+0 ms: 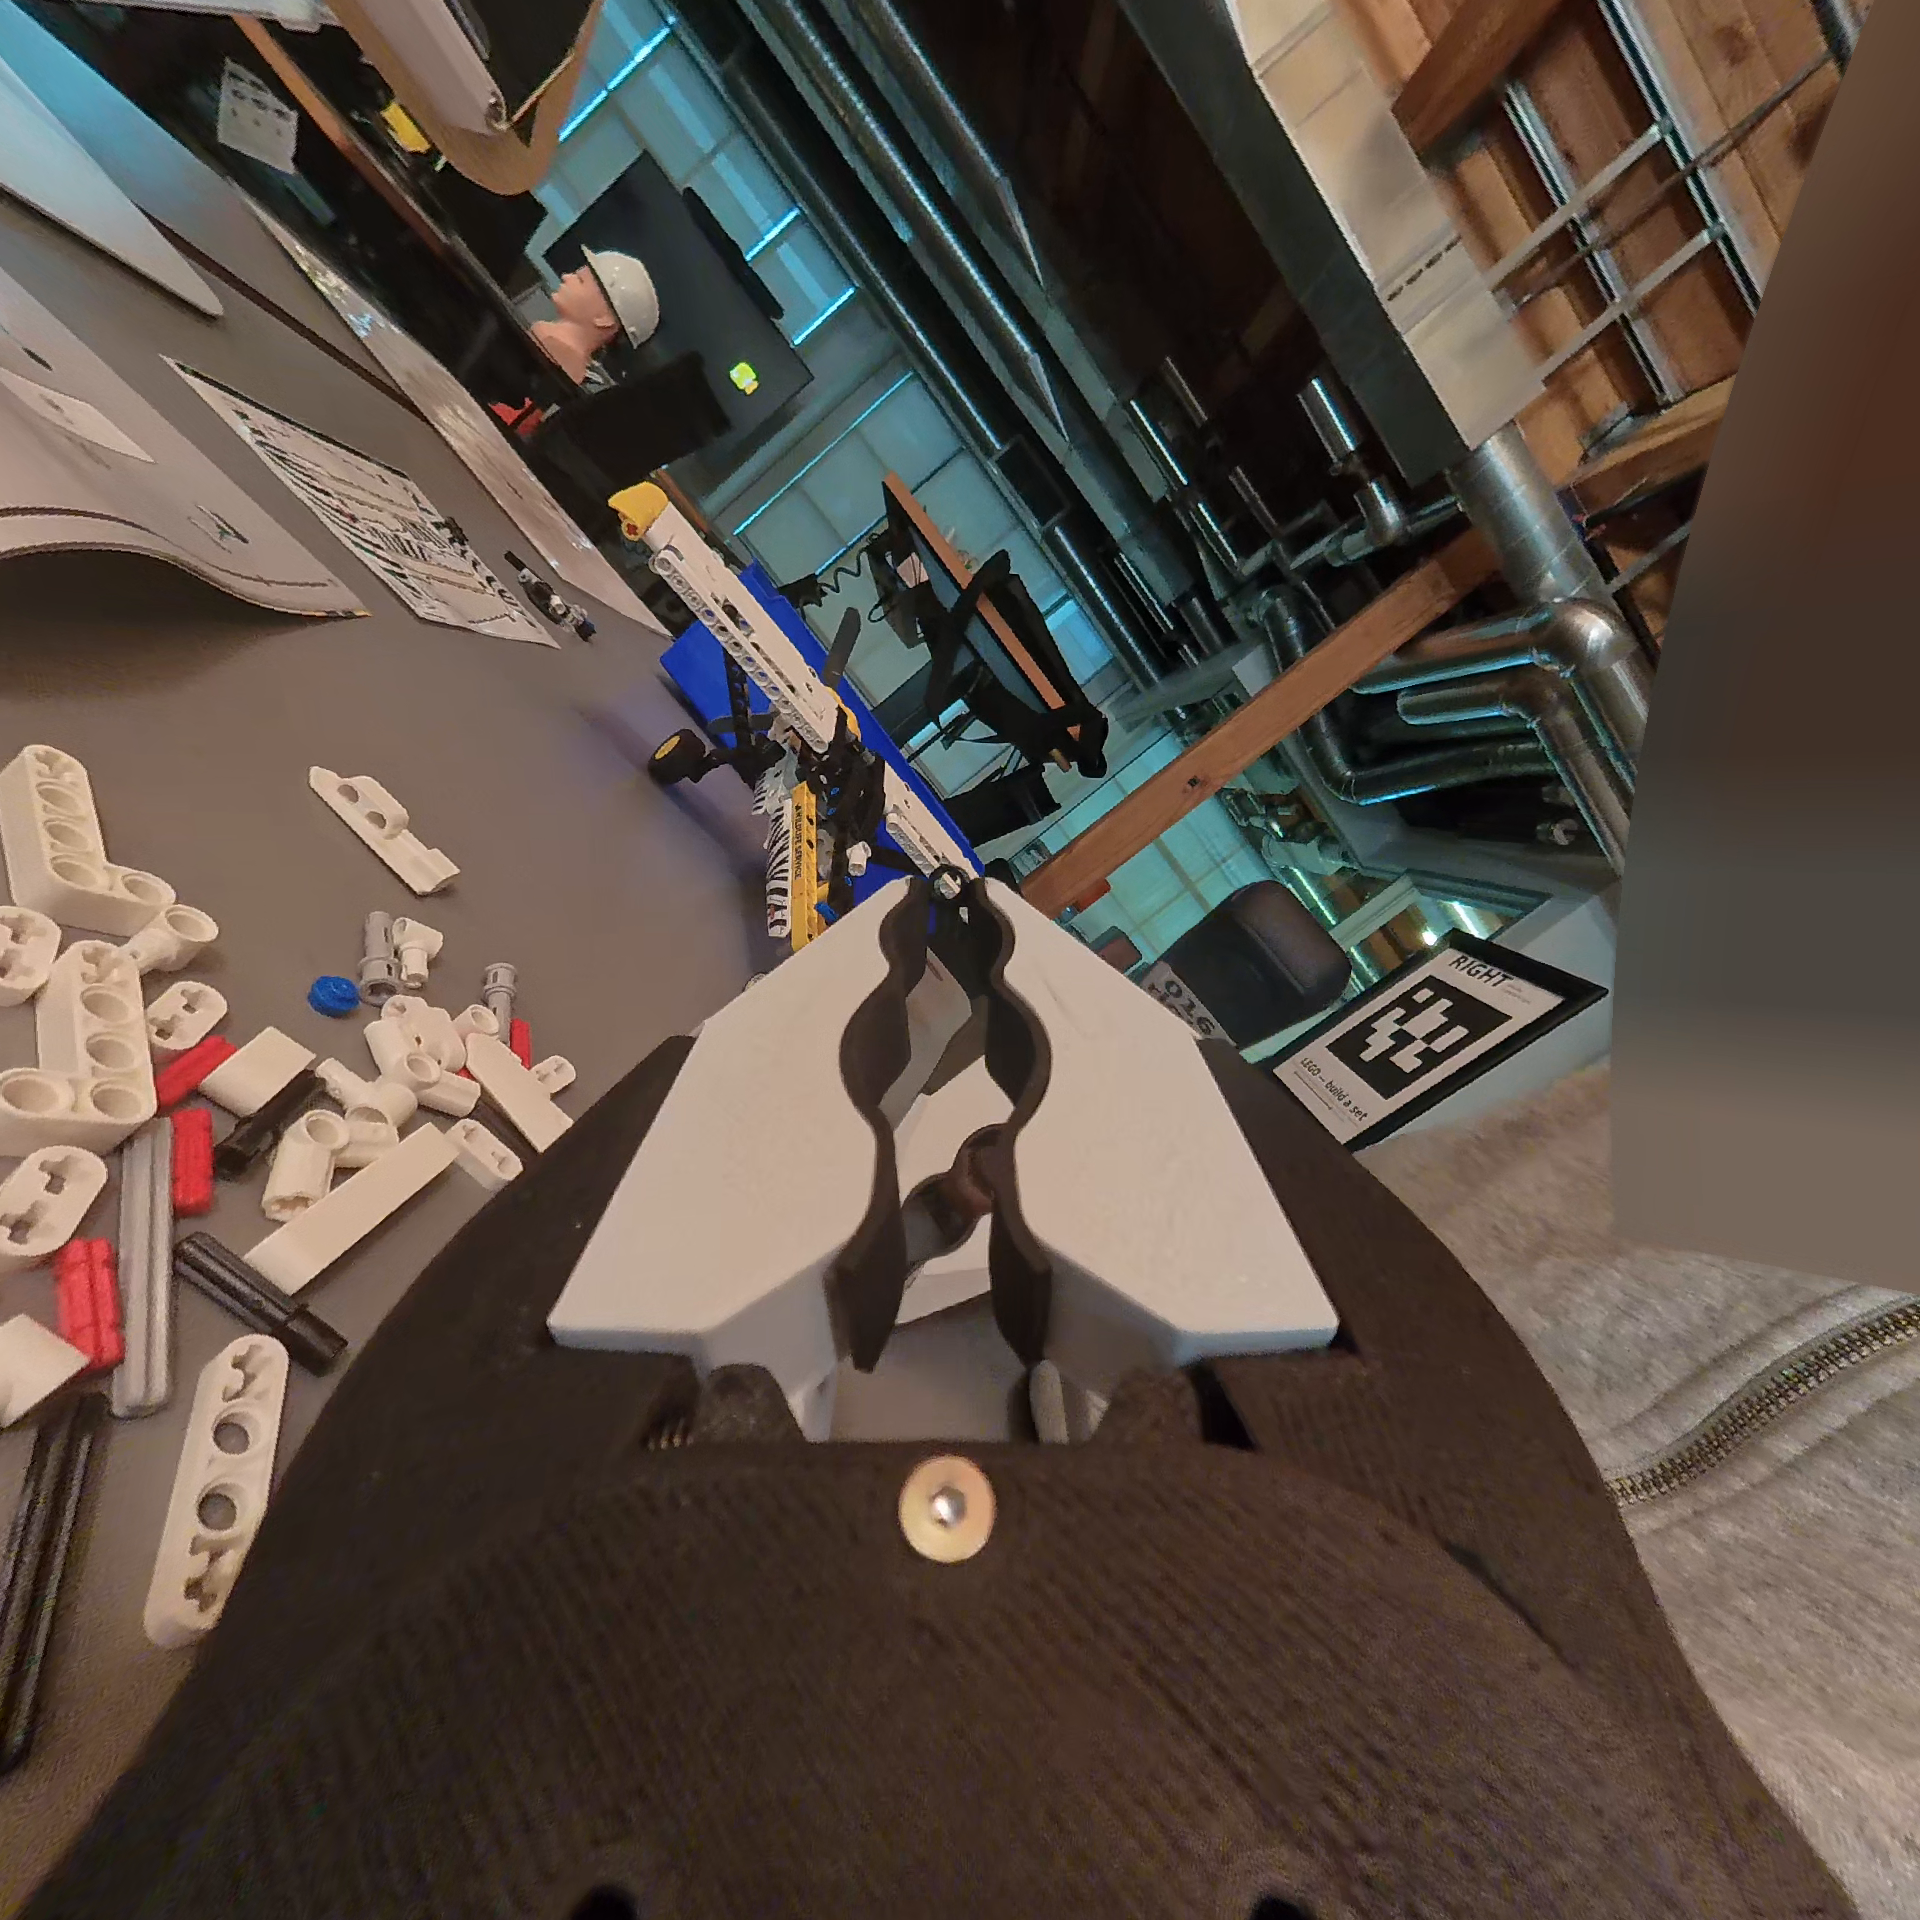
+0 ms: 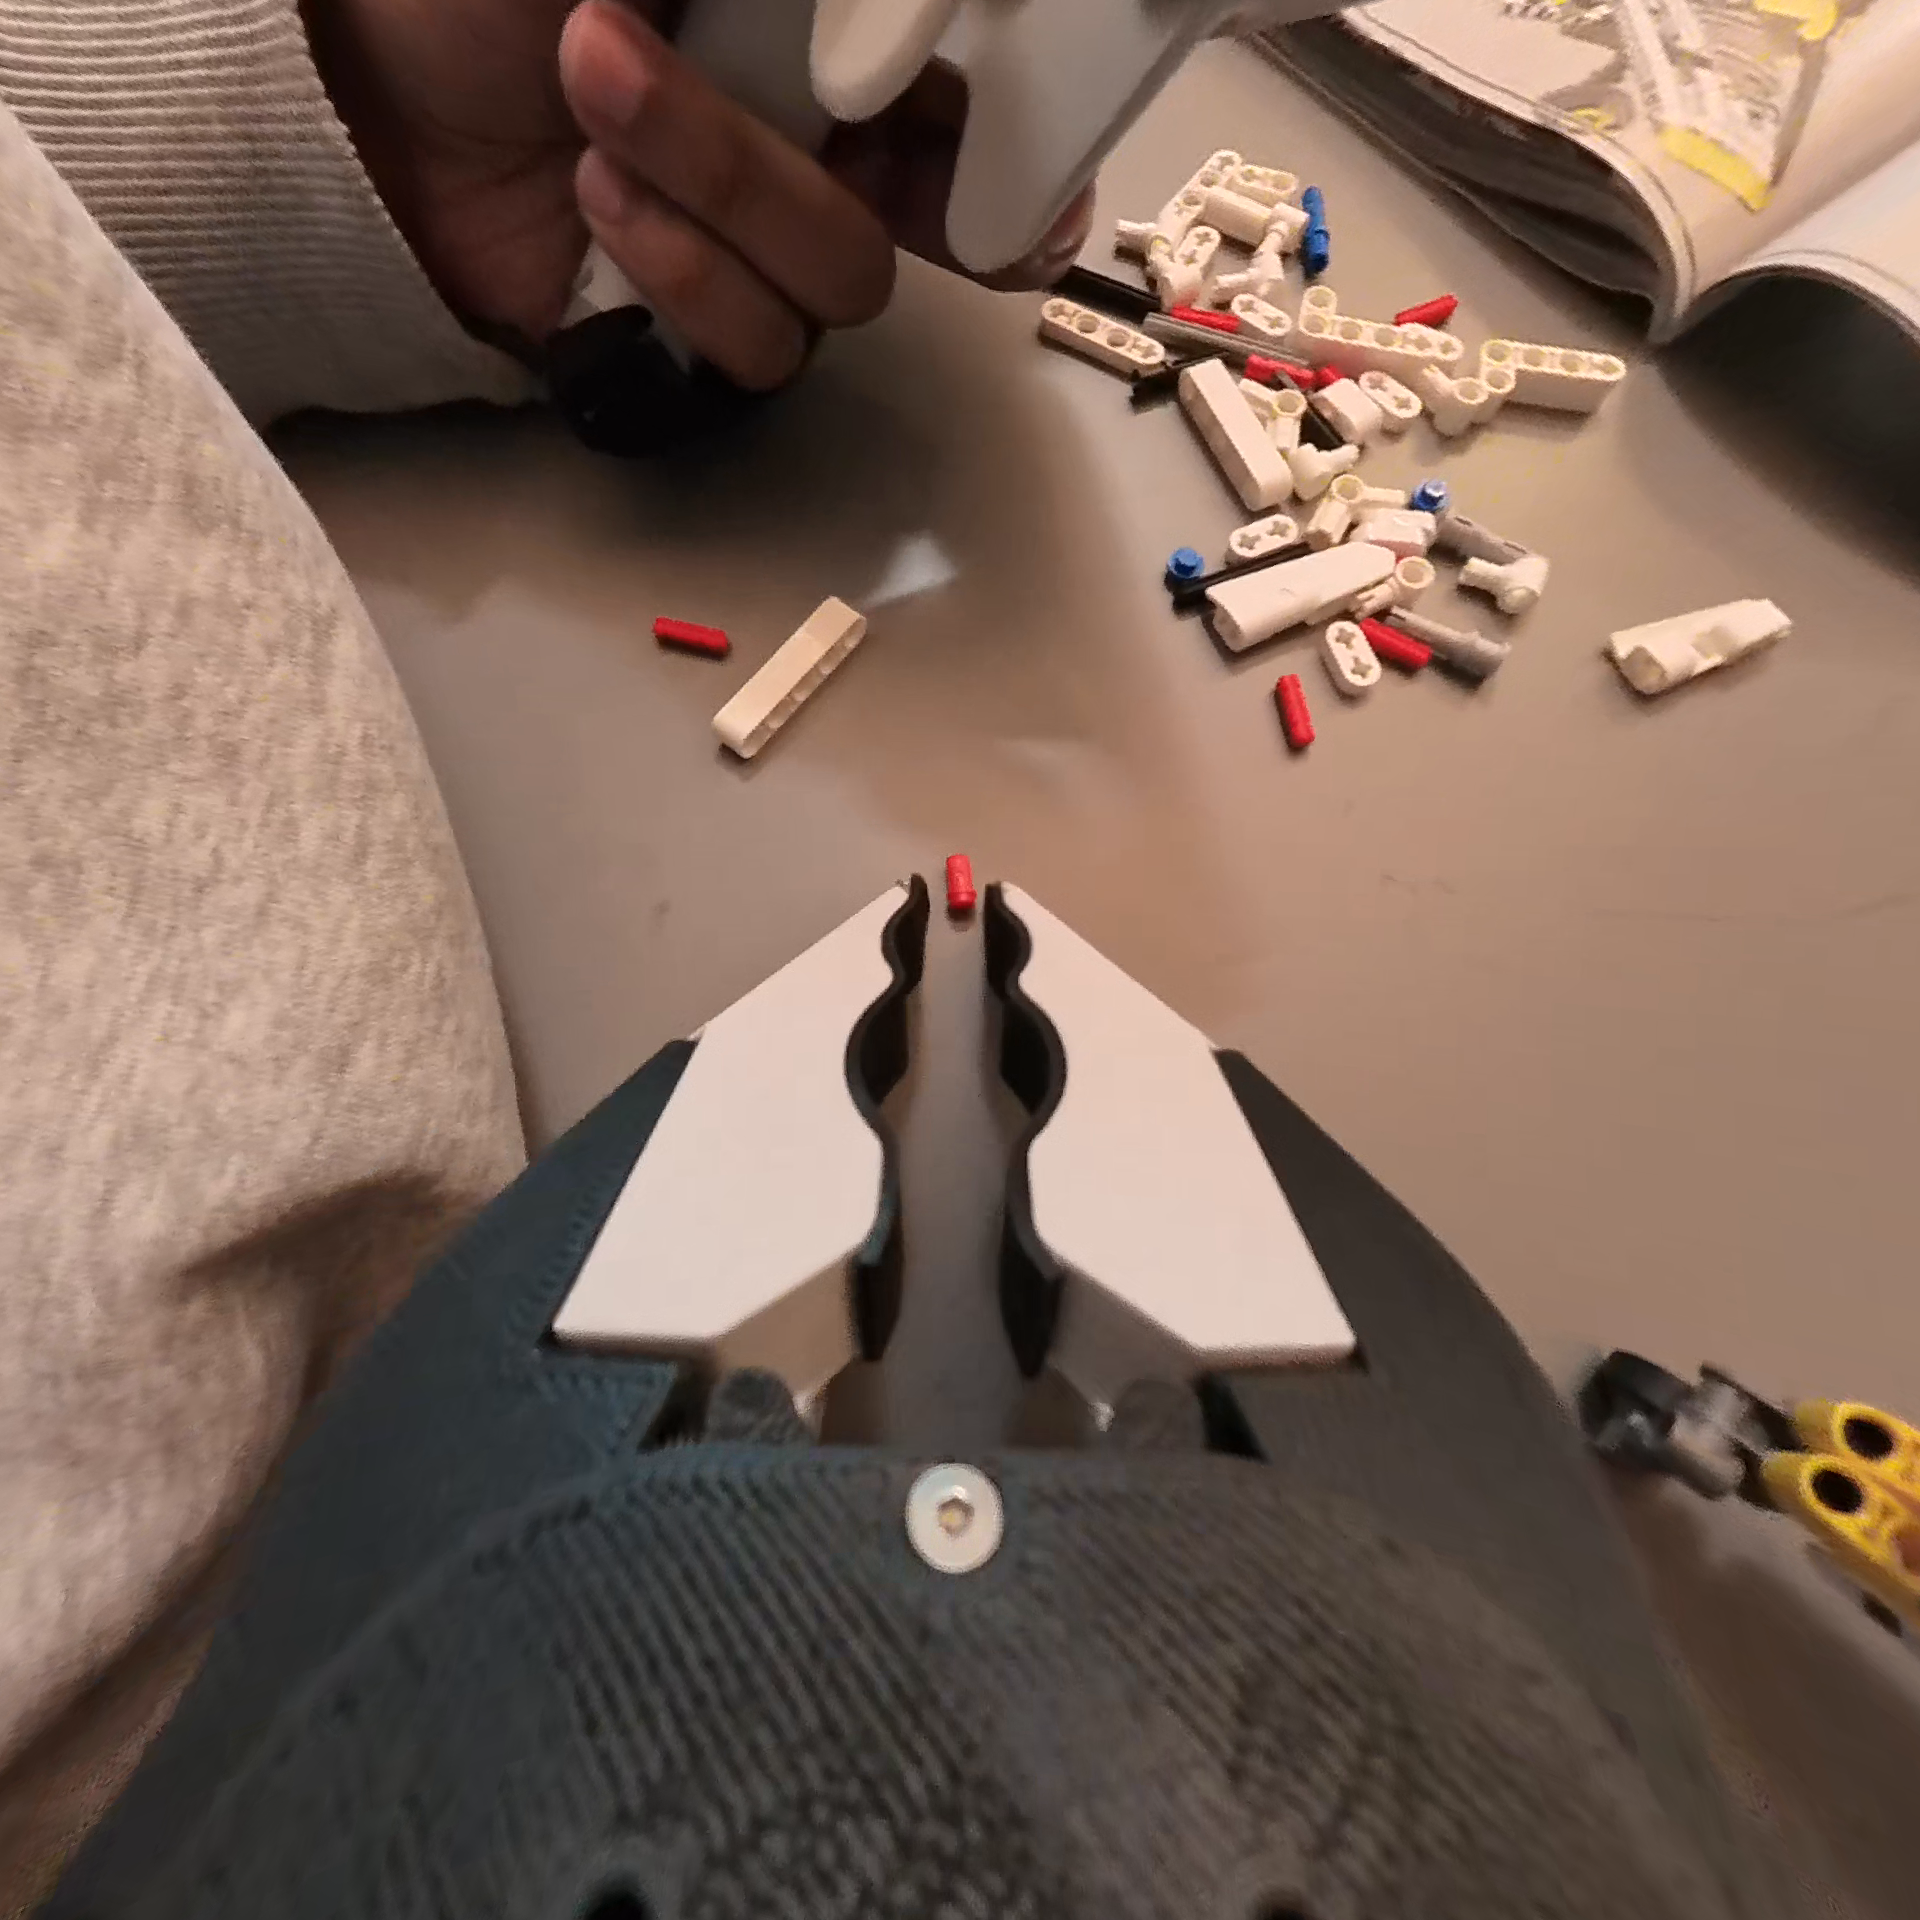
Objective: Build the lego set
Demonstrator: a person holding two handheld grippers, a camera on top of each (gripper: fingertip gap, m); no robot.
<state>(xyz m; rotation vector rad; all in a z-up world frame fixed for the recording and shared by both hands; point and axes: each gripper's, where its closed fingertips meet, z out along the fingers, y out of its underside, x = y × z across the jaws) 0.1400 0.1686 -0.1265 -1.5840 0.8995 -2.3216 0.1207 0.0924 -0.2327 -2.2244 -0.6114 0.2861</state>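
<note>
In the right wrist view, my right gripper point(image 2: 956, 899) is open by a narrow gap, low over the grey table point(image 2: 1455, 935). A small red pin point(image 2: 958, 883) lies on the table right at its tips, not pinched. In the left wrist view, my left gripper point(image 1: 940, 894) is tilted and its tips meet. A small white and black bit shows at the tips; I cannot tell whether it is held. The part-built model point(image 1: 769, 665) of white beams with yellow and black parts lies beyond. Its yellow end point(image 2: 1829, 1475) shows blurred at the lower right of the right wrist view.
Loose white, red, black and blue pieces lie in a pile point(image 2: 1340, 416) point(image 1: 312, 1091). A white beam point(image 2: 790, 675) and a red pin point(image 2: 689, 636) lie apart. An open booklet point(image 2: 1662, 135) and sticker sheet point(image 1: 384, 520) lie at the back. A hand point(image 2: 675, 187) holds the left gripper. The grippers' ends are close to 12 centimeters from one another. Left tips and right tips are each some 25 centimeters from the part-built model point(image 1: 769, 665).
</note>
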